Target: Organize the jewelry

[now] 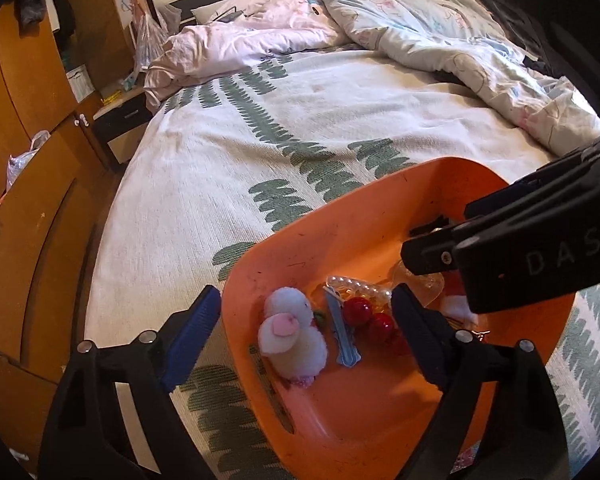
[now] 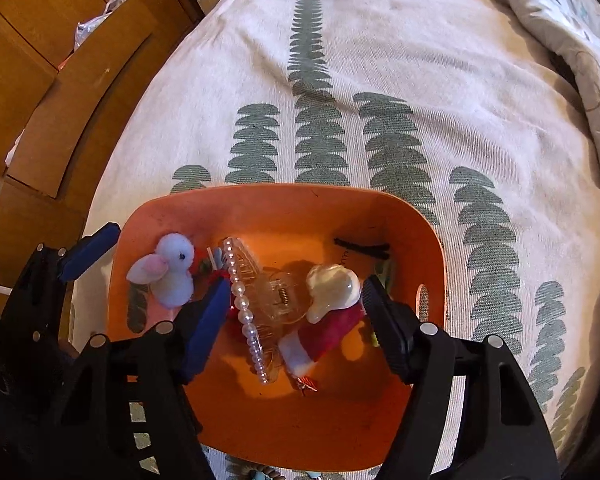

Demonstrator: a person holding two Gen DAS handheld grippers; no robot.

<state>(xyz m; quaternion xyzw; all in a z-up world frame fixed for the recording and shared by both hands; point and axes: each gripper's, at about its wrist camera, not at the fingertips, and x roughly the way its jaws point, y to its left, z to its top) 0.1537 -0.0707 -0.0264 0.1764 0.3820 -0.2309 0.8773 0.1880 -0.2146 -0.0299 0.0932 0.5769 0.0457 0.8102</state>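
Observation:
An orange tray (image 1: pixel 340 220) (image 2: pixel 284 208) lies on the bed and holds hair accessories and jewelry. In it lie a white plush bunny clip (image 1: pixel 292 336) (image 2: pixel 170 270), a blue hair clip (image 1: pixel 342 340), two red beads (image 1: pixel 370 318), a clear claw clip with a pearl row (image 2: pixel 244 300), a cream shell-like piece (image 2: pixel 332 288) and a red-and-white fabric item (image 2: pixel 324 340). My left gripper (image 1: pixel 306 320) is open, straddling the tray's near left rim. My right gripper (image 2: pixel 296 312) is open above the claw clip and shell piece; it also shows in the left wrist view (image 1: pixel 432 248).
The bed has a white spread with green leaf print (image 1: pixel 260 152) (image 2: pixel 380 80). Crumpled duvets (image 1: pixel 420 32) lie at the far end. Wooden wardrobes (image 1: pixel 24 140) (image 2: pixel 60 60) and a nightstand (image 1: pixel 124 120) stand left of the bed. A black strip (image 2: pixel 362 248) lies in the tray's far part.

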